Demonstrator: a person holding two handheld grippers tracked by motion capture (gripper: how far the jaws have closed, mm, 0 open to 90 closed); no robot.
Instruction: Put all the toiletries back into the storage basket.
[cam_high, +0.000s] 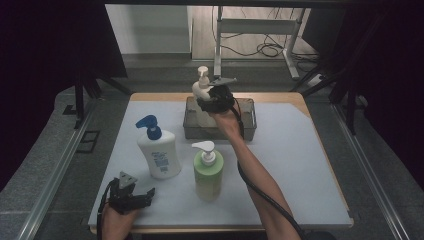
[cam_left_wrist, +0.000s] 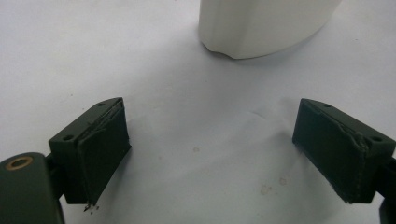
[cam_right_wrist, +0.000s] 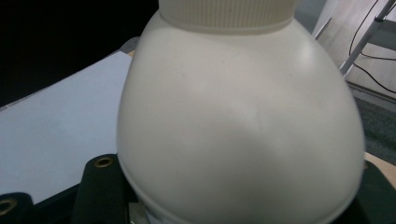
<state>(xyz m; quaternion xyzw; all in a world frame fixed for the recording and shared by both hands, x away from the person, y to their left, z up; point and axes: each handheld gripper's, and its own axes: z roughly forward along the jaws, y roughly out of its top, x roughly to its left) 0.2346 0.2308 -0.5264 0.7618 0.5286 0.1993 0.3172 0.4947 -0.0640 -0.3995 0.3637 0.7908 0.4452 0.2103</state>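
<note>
A cream pump bottle (cam_high: 201, 86) hangs upright over the left end of a grey bin (cam_high: 245, 127) at the back of the table. My right gripper (cam_high: 209, 102) is shut on its rounded body, and in the right gripper view that cream bottle (cam_right_wrist: 238, 130) bulges between the two black fingers (cam_right_wrist: 100, 186). My left gripper (cam_high: 146, 195) rests at the table's front left corner, open, with nothing between its fingers. In the left gripper view, my left gripper (cam_left_wrist: 212, 144) points at the base of a white bottle (cam_left_wrist: 266, 23) a short way ahead.
A white bottle with a blue pump (cam_high: 159, 152) stands left of centre, and a green bottle with a white pump (cam_high: 208, 172) stands beside it toward the front. The table is covered by a pale sheet (cam_high: 300, 165). A metal stand and cables (cam_high: 270, 47) lie beyond the far edge.
</note>
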